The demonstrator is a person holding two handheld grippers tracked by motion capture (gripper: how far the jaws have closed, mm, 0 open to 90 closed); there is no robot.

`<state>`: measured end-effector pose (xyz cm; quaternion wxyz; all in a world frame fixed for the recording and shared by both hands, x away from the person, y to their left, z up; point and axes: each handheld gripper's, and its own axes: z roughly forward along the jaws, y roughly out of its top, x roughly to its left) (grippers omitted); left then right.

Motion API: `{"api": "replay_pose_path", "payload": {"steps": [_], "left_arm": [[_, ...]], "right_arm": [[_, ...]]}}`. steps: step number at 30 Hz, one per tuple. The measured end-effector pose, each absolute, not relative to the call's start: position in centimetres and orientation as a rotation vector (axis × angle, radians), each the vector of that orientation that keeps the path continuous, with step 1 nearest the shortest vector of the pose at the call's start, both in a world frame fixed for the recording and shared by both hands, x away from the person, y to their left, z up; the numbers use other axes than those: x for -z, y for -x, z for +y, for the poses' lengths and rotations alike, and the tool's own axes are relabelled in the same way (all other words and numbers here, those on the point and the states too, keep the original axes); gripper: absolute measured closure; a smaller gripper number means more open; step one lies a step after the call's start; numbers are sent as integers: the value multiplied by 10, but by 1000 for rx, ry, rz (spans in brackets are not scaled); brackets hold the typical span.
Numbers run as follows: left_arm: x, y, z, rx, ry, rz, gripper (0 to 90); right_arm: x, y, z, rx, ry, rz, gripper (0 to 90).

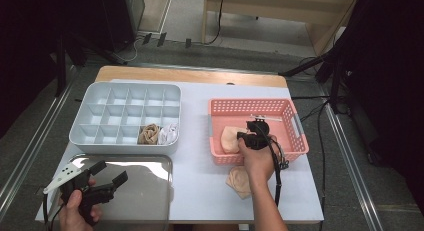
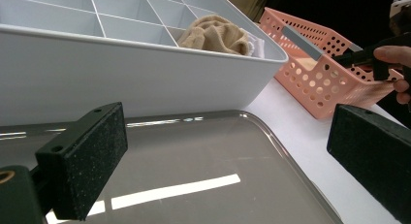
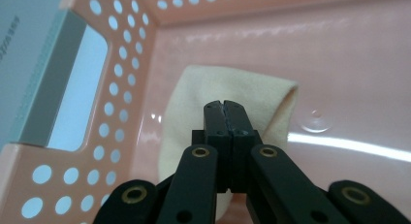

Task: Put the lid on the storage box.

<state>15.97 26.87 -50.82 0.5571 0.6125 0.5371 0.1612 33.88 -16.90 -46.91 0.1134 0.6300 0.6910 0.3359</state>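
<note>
From above, the right gripper (image 1: 246,136) reaches into the pink basket (image 1: 295,122) over a cream sock (image 1: 229,139). The left gripper (image 2: 228,151) hovers above the metal tray (image 2: 194,156), fingers spread wide. Right gripper view: fingers pressed together at the sock (image 3: 194,103); whether they pinch it, I cannot tell.

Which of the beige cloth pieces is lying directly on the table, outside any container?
The pale beige cloth piece beside the person's right forearm, in front of the pink perforated basket. The others lie inside containers.

Pink perforated basket (image 1: 292,122); cream cloth (image 3: 194,107) inside. Pale grey divided organiser (image 1: 95,98); tan cloth (image 1: 148,134), white cloth (image 1: 169,134). Silver tray (image 1: 145,191).
</note>
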Motion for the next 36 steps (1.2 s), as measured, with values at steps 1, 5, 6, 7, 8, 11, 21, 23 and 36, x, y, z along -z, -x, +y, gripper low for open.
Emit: {"api": "replay_pose_path", "payload": {"steps": [1,5,6,7,8,11,21,23,36], "left_arm": [[508,-160,268,-380,-1446,1268,15],[508,-160,268,-383,-1448,1268,15],[508,-160,268,-382,-1446,1268,15],[508,-160,268,-383,-1447,1268,15],[508,-160,268,-383,-1446,1269,15],[508,-159,268,-387,-1444,1268,15],[509,-160,268,-385,-1444,1269,15],[509,-160,267,-383,-1443,1271,15],[510,-162,268,-375,-1446,1267,15]], "right_arm": [[469,-339,-169,-985,-1848,2027,900],[463,-334,-178,-1093,-1833,1947,900],[462,-333,-179,-1135,-1811,1936,900],[461,-332,-181,-1143,-1782,1931,900],[460,-331,-182,-1146,-1781,1912,900],[460,-329,-186,-1171,-1762,1896,900],[449,-317,-190,-1310,-1690,1850,900],[453,-318,-188,-1255,-1703,1882,900],[479,-344,-191,-1038,-1921,1875,900]]}}
